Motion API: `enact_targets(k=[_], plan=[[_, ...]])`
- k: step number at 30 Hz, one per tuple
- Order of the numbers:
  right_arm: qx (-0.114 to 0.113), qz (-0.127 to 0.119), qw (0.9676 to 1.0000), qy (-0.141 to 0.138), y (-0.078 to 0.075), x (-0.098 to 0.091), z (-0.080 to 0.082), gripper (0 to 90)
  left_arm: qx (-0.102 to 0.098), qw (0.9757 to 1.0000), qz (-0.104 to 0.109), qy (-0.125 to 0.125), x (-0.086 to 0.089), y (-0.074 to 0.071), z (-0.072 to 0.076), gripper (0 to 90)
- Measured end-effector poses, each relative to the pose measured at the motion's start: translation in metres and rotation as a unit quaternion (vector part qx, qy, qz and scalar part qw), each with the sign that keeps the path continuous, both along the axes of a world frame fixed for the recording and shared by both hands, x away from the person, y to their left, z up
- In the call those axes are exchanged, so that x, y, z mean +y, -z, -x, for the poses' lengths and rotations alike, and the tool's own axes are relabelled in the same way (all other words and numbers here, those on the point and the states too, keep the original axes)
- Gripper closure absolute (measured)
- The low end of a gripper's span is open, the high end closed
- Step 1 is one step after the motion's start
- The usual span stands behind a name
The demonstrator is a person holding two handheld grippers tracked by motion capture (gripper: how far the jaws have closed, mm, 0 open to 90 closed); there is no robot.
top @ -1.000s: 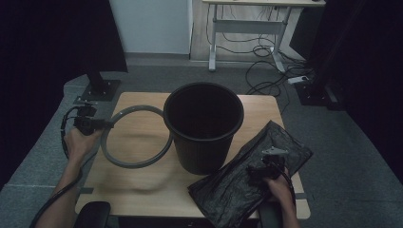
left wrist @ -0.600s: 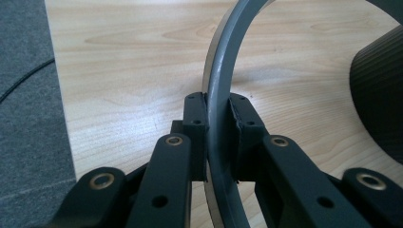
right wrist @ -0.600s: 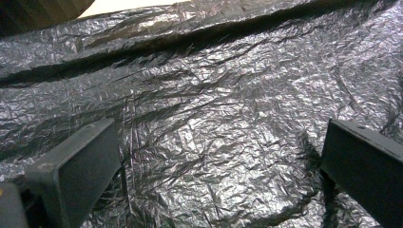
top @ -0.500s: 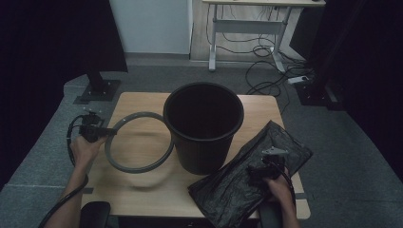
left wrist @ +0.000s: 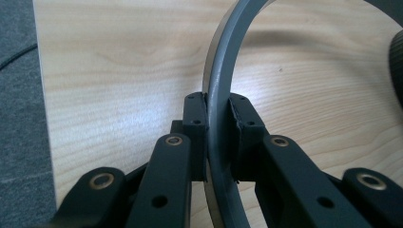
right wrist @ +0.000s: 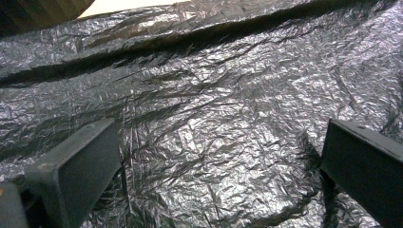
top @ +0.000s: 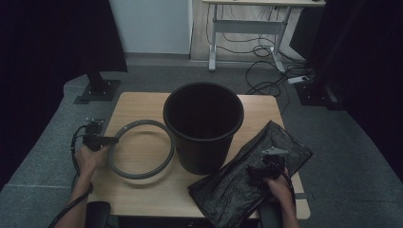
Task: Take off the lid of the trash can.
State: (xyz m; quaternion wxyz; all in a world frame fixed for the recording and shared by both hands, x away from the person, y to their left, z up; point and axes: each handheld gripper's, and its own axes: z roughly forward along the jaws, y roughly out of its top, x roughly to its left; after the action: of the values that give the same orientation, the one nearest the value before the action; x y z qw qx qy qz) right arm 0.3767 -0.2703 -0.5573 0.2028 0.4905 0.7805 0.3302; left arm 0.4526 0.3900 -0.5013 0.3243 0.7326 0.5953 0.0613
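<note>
From above, the left gripper meets the grey ring, which lies on the table beside the black bin. Its own camera shows both jaws squeezing the rim. The right gripper has jaws wide apart over the black bag, holding nothing.

pale matt wood table — smooth grey plastic ring, crinkled glossy black plastic bag.
</note>
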Motion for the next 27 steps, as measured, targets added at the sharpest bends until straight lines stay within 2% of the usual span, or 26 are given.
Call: enact_targets(k=[6,11,14,17,19,21,24,26,27], plan=[[0.0,0.0,1.0,0.0,0.0,0.0,0.0,0.0,-0.004,0.9999,0.004,-0.014,0.002,0.016,0.005,78.4],[0.0,0.0,1.0,0.001,0.0,0.0,0.0,0.0,-0.012,0.9994,-0.026,-0.022,-0.001,0.024,0.01,78.2],[0.0,-0.001,1.0,0.001,0.0,0.0,0.0,0.0,-0.026,0.9988,-0.031,-0.027,-0.002,0.027,0.013,78.2],[0.0,-0.001,1.0,0.002,0.0,0.001,0.0,0.0,-0.038,0.9974,-0.055,-0.026,-0.006,0.027,0.015,77.1],[0.0,-0.001,1.0,0.003,0.0,0.001,0.0,0.0,-0.056,0.9951,-0.078,-0.024,-0.01,0.029,0.017,76.4],[0.0,-0.001,1.0,0.003,0.0,0.001,0.0,0.0,-0.069,0.9934,-0.089,-0.024,-0.013,0.03,0.019,75.9],[0.0,-0.001,1.0,0.003,0.0,0.001,0.0,0.0,-0.085,0.9908,-0.103,-0.022,-0.016,0.033,0.021,67.7],[-0.001,-0.001,1.0,0.004,0.0,0.001,0.0,0.0,-0.092,0.9878,-0.125,-0.017,-0.02,0.033,0.021,60.7],[-0.001,-0.001,1.0,0.004,0.0,0.001,0.0,0.0,-0.093,0.988,-0.122,-0.022,-0.019,0.034,0.02,56.5]])
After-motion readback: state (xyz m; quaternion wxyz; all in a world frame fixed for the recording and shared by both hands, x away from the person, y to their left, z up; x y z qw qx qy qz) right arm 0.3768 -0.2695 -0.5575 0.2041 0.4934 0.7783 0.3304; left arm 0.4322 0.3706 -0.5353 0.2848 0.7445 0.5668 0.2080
